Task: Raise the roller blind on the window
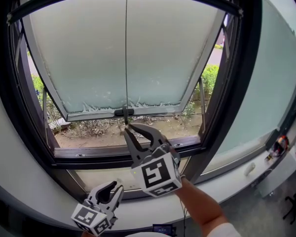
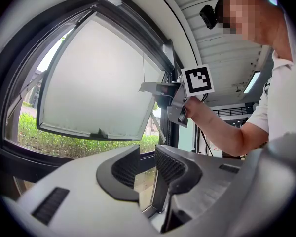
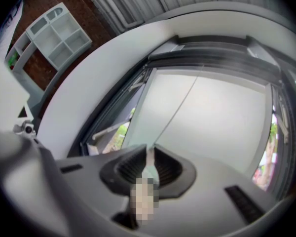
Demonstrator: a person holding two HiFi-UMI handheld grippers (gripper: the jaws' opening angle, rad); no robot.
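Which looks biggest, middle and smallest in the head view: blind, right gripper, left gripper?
1. blind, largest
2. right gripper, next
3. left gripper, smallest; it sits low at the picture's edge, so the two may really match.

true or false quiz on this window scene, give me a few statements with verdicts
1. The right claw is closed on the cord. True.
2. The left claw grips the cord too. False: it is open and empty, low down and away from the cord.
3. The frosted panel hides everything outside. False: bare ground shows in the gap under its bottom edge.
4. Green bushes show outside. True.
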